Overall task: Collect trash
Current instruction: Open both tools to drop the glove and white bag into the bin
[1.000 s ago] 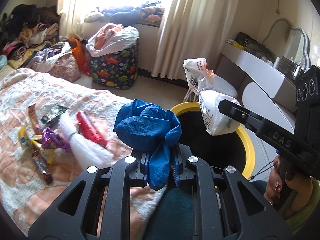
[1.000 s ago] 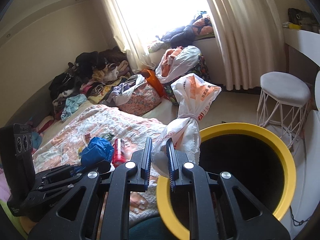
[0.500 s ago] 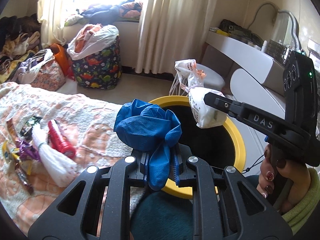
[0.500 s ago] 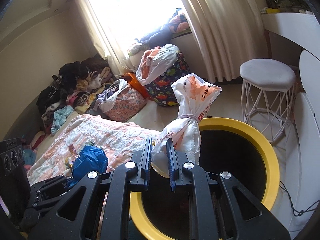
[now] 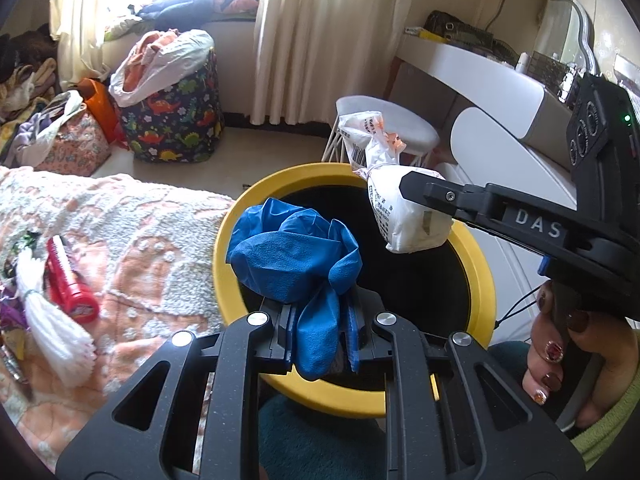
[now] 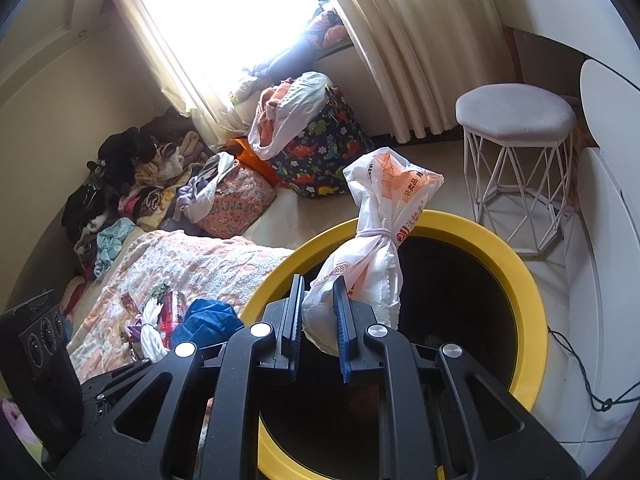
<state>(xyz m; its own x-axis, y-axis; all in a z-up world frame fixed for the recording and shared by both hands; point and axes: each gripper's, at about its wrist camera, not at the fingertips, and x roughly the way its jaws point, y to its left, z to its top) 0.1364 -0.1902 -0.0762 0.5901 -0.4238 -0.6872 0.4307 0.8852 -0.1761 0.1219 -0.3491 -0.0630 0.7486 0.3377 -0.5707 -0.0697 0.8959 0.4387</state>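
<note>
Left claw (image 5: pixel 320 328) clamped on blue glove (image 5: pixel 296 256), right claw (image 6: pixel 318 320) on tied bag (image 6: pixel 376 248); both over bin (image 5: pixel 224 248). Risk: glove clings to pads or drapes the rim onto bed (image 5: pixel 140 232).

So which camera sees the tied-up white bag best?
The right wrist view. There the white bag stands whole in front, with its string knot and orange print clear, pinched in the right claw. The left wrist view shows it smaller, off to the side, partly hidden by that claw.
</note>
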